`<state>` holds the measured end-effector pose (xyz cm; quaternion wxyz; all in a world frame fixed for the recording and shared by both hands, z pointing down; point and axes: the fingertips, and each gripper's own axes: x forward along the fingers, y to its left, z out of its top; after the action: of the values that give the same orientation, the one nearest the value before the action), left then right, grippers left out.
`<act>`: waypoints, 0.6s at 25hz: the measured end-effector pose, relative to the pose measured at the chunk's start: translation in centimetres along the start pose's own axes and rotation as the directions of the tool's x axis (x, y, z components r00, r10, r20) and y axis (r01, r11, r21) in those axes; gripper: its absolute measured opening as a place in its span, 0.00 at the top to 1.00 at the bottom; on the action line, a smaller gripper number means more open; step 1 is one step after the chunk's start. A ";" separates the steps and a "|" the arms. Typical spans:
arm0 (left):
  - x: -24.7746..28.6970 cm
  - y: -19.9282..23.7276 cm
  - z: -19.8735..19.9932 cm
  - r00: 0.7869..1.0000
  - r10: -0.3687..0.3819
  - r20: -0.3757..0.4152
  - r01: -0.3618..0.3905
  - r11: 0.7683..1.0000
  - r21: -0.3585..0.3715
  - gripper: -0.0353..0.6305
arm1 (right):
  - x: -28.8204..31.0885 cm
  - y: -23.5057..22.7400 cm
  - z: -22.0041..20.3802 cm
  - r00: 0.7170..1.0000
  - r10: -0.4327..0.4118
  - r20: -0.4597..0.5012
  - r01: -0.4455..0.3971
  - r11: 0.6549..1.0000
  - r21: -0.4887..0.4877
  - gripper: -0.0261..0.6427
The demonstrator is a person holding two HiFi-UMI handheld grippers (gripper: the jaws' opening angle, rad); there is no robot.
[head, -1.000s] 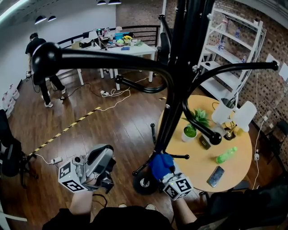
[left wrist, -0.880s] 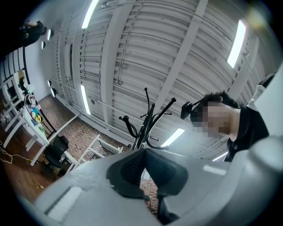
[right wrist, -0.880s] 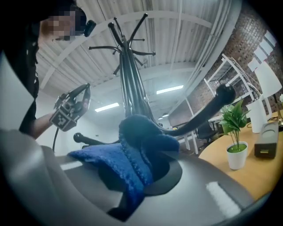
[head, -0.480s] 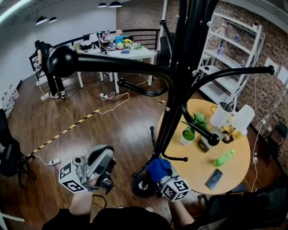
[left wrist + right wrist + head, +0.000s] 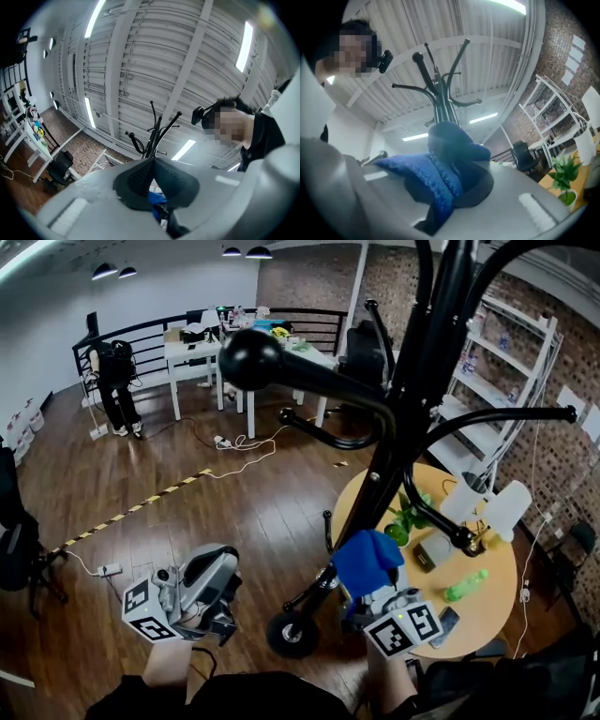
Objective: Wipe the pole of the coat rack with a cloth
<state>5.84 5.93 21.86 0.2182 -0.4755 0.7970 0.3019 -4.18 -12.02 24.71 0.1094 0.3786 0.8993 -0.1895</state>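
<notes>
With the right gripper (image 5: 380, 589) clamped on the blue cloth (image 5: 367, 561) low against the coat rack pole (image 5: 405, 418), the wipe wants firm, wrapped pressure along its length; the left gripper (image 5: 223, 620), jaws together and empty, hangs aside

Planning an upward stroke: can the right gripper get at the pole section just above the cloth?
Probably yes. The right gripper holds the blue cloth at the pole, and the stretch above looks bare up to where a curved hook branches off.
</notes>
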 end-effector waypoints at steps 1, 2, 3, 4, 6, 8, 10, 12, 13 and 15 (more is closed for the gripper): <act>-0.2 -0.1 0.1 1.000 0.001 0.005 -0.001 1.000 0.002 0.96 | 0.6 0.4 1.6 1.000 0.009 0.015 -0.009 1.000 -0.022 0.93; -0.3 -0.1 0.3 1.000 0.002 0.012 -0.002 1.000 0.003 0.96 | 1.2 0.9 3.0 0.999 0.020 0.034 -0.018 0.999 -0.050 0.93; -0.5 -0.1 0.4 1.000 0.001 0.018 -0.001 1.000 0.003 0.96 | 1.7 1.3 4.4 0.998 0.032 0.056 -0.027 0.996 -0.080 0.93; -0.7 -0.2 0.4 1.000 -0.001 0.023 0.001 1.000 0.002 0.96 | 2.1 1.7 5.6 0.996 0.043 0.078 -0.035 0.994 -0.103 0.93; -1.0 -0.3 0.6 0.999 -0.006 0.032 0.006 1.000 -0.001 0.96 | 2.7 2.4 7.7 0.991 0.058 0.117 -0.044 0.991 -0.124 0.93; -1.3 -0.3 0.9 0.999 -0.008 0.040 0.008 1.000 -0.004 0.96 | 3.2 3.1 9.6 0.987 0.070 0.147 -0.050 0.989 -0.139 0.93; -1.6 -0.2 1.2 0.999 -0.006 0.048 0.007 1.000 -0.007 0.96 | 3.8 3.6 11.0 0.983 0.080 0.162 -0.055 0.986 -0.155 0.93; -1.9 -0.2 1.4 0.998 -0.002 0.058 0.003 1.000 -0.005 0.96 | 4.2 3.8 11.5 0.982 0.084 0.167 -0.056 0.985 -0.164 0.93; -2.0 -0.2 1.5 0.998 -0.001 0.064 0.001 1.000 -0.003 0.96 | 4.1 3.8 11.6 0.982 0.083 0.169 -0.055 0.984 -0.167 0.93; -2.2 -0.4 1.5 0.997 0.004 0.071 -0.004 1.000 -0.002 0.96 | 3.8 3.7 11.6 0.981 0.082 0.178 -0.051 0.984 -0.172 0.93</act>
<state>7.28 8.21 22.13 0.2455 -0.4631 0.7894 0.3196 -3.53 -12.12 11.97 0.2297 0.3787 0.8849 -0.1440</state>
